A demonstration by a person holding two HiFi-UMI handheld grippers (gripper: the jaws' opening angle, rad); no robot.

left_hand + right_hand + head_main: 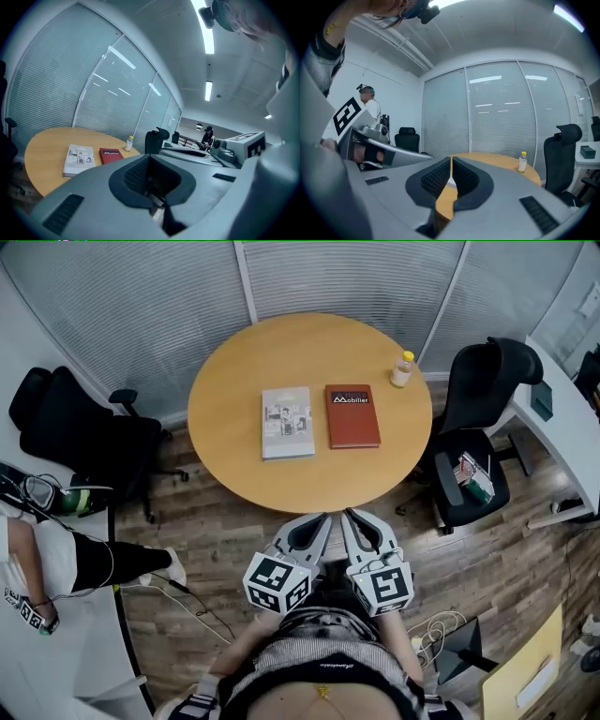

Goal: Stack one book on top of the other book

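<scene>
Wooden floor (225,521) surrounds a round tabletop (309,479) that stands before a glass wall with blinds (356,277).

Two books lie flat near the middle of the tabletop. The grey book (287,422) is on the left and the red book (352,415) on the right. Their long edges run parallel, with a narrow strip of bare wood between them, so they are side by side and not stacked. Bare wood rings them on every side, widest towards the tabletop's near rim.

A small bottle (402,369) stands upright close to the far right rim, well apart from the red book.

A black chair (478,418) is drawn up near the tabletop's right rim. Another black chair (80,427) sits farther off from its left rim. Past that chair, to the tabletop's near left, a person's leg (103,559) stretches over the floor.

The left claw (317,519) and right claw (351,516) hover side by side just short of the tabletop's near rim, pointing at it. They seem not to reach over the wood, though the steep angle makes that hard to judge. Each claw has its jaws pressed together with nothing between them. Open tabletop lies between the claw tips and the books.
</scene>
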